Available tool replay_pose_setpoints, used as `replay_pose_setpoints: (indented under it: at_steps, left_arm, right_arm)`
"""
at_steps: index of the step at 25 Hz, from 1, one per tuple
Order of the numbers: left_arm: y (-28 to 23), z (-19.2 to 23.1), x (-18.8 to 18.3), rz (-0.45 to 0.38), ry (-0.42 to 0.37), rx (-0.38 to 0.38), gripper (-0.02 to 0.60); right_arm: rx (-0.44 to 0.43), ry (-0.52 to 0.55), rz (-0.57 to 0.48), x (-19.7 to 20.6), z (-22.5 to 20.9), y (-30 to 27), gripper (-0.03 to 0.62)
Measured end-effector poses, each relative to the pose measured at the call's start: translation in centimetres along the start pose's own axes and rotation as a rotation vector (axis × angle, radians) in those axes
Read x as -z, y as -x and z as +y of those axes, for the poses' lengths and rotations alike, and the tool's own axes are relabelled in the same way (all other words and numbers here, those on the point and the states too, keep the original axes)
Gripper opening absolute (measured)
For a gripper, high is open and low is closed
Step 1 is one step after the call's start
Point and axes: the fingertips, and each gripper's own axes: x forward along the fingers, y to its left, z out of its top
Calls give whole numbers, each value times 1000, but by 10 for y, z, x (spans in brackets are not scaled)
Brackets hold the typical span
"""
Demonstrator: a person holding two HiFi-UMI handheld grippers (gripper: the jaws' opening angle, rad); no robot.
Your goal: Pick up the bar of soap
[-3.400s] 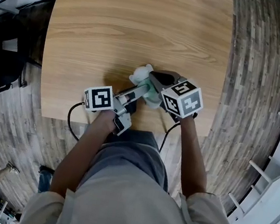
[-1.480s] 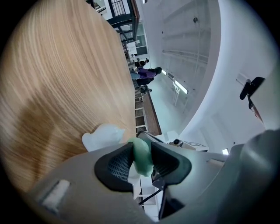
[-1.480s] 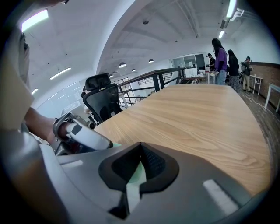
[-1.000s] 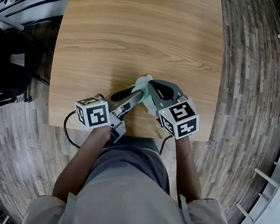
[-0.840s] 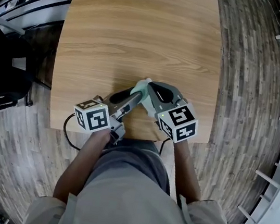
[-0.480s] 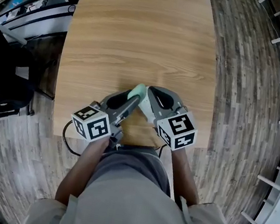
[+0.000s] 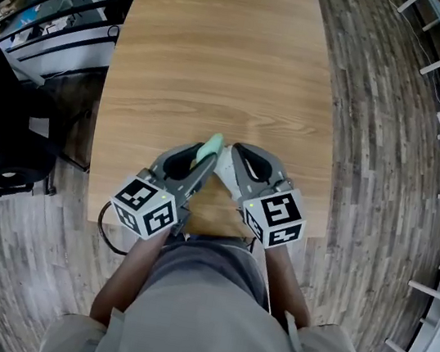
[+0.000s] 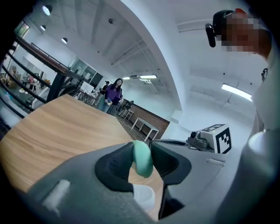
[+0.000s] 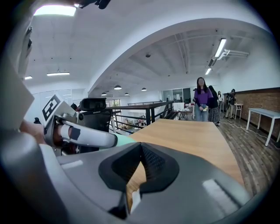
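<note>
- left claw (image 7: 203,157) clamps mint soap bar (image 7: 211,143) between its pads, above the counter (image 7: 222,55), near its 6 o'clock edge
- right claw (image 7: 228,157) pinched closed, empty, just beside soap bar at 3 o'clock

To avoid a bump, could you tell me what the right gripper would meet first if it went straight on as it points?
Most likely the wooden table, toward which the right gripper tilts. The soap in the left gripper sits just left of that line, so a brush is possible.
</note>
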Motion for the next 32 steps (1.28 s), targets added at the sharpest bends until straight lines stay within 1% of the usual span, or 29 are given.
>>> replay_pose_setpoints:
  at_steps: [4,17,23,26,32]
  left_arm:
    - [0,-9,-9,-16,-50,-4,124]
    - [-2,-26,-28,-68,-122,1,123]
    - [2,-31,-39,-98,-185,-17,123]
    - [4,-32,-44,-116,-203,-25,123]
    - [6,-36,-51,-128,-236,-31,123]
  right_arm:
    - [27,1,-32,-8,1,8,0]
    - [72,5,-97,-27,-2,24,2]
    - [107,16,-154,-42,-7,33,0]
    - [107,19,-170,-47,-5,35,0]
    - [111,23,-188,-53,-1,36,0]
